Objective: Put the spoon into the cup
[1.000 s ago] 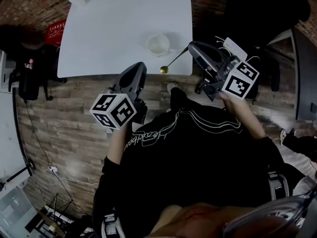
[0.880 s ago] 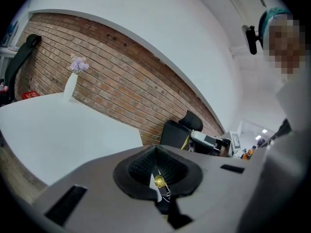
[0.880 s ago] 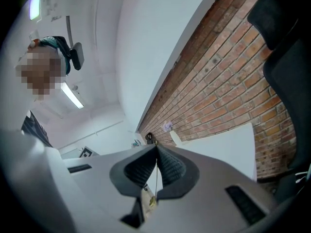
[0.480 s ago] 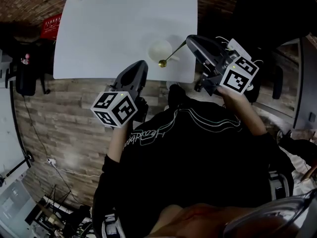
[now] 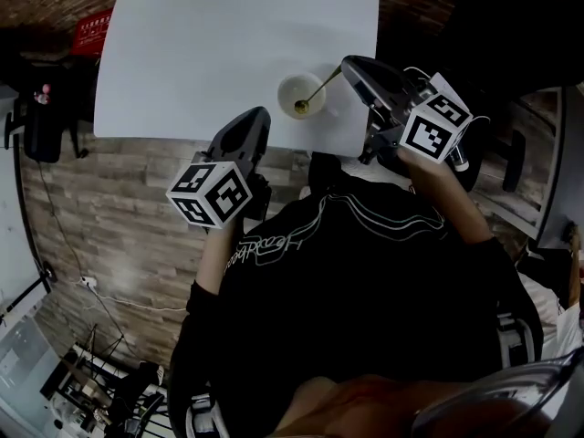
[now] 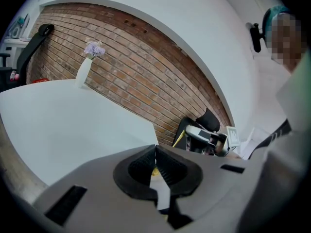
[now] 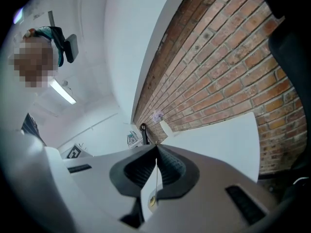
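In the head view a white cup (image 5: 301,92) stands near the front right corner of the white table (image 5: 210,53). My right gripper (image 5: 345,65) is shut on the thin handle of a spoon (image 5: 315,92). The spoon slants down to the left, and its gold bowl shows inside the cup's rim. The right gripper view shows the spoon (image 7: 155,178) hanging from the right gripper (image 7: 156,148), bowl end downward. My left gripper (image 5: 258,117) hovers at the table's front edge, left of the cup. The left gripper (image 6: 155,147) is shut with nothing in it.
A white vase with purple flowers (image 6: 85,66) stands at the table's far left corner. A brick wall (image 6: 146,72) runs behind the table. Black chairs (image 5: 46,126) and wooden floor (image 5: 109,217) surround it. The person's dark torso (image 5: 356,290) fills the lower head view.
The right gripper has carried the spoon from near the table's front edge up to the cup, so the gold bowl now sits within the cup's rim. The left gripper has barely moved.
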`<state>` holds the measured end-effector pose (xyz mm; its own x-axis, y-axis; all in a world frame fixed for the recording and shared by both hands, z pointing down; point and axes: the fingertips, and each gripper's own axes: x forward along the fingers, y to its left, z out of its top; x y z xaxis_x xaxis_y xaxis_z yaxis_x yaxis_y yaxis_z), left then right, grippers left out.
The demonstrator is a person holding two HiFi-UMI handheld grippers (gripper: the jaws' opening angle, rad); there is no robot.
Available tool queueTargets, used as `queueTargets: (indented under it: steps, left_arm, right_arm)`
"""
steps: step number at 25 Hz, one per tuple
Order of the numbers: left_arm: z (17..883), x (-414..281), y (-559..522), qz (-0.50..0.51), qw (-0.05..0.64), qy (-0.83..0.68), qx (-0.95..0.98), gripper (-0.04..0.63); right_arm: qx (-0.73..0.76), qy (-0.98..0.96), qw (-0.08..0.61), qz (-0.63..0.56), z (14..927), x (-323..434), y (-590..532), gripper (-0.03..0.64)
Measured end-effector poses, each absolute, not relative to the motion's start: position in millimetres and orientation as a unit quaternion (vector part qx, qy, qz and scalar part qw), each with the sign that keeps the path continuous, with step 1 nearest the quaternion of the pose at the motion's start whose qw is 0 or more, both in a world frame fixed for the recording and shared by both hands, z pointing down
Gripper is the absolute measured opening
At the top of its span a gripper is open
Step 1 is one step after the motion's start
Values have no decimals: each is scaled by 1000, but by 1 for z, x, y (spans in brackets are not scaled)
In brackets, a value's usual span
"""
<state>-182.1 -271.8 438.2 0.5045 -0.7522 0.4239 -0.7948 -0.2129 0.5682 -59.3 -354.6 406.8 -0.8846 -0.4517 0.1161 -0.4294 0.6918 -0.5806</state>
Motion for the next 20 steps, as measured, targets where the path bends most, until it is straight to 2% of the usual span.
queueTargets:
  steps: [20]
  left_arm:
    - [463, -208, -288, 35, 403, -514, 756, 5]
  right_arm:
    - [-229, 907, -33, -352, 486, -83, -371, 0]
